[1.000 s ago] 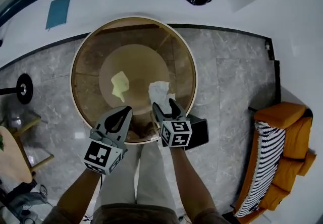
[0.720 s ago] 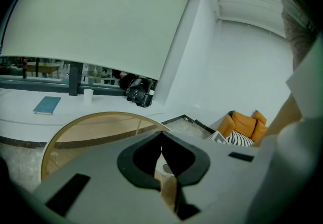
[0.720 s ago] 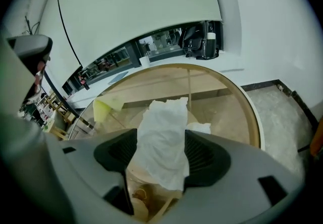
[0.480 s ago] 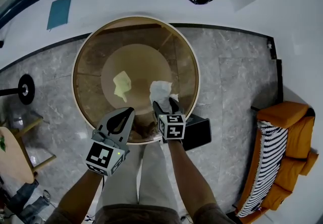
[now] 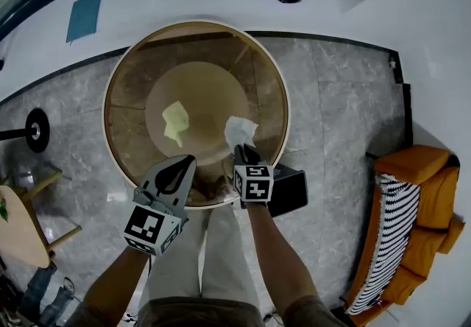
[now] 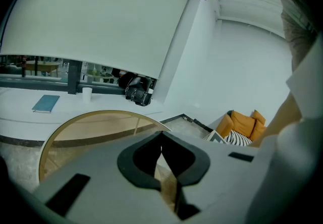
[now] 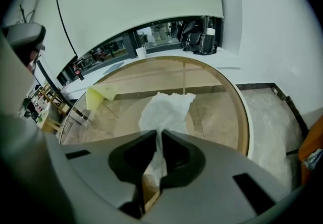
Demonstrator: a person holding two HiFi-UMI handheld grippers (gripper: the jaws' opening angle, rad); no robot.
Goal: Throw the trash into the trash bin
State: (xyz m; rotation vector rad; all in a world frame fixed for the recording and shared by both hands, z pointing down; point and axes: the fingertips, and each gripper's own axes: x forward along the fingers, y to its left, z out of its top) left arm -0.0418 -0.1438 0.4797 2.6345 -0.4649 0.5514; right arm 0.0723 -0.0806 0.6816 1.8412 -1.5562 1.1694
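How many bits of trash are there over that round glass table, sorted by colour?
white tissue: 1
yellow paper: 1
Total: 2

Overhead and low views, same table [image 5: 136, 90]

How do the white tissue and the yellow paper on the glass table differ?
The white tissue is pinched by the right gripper, whose jaws have just been closing on it; the yellow paper lies free. The tissue lies right of the paper. Both are crumpled.
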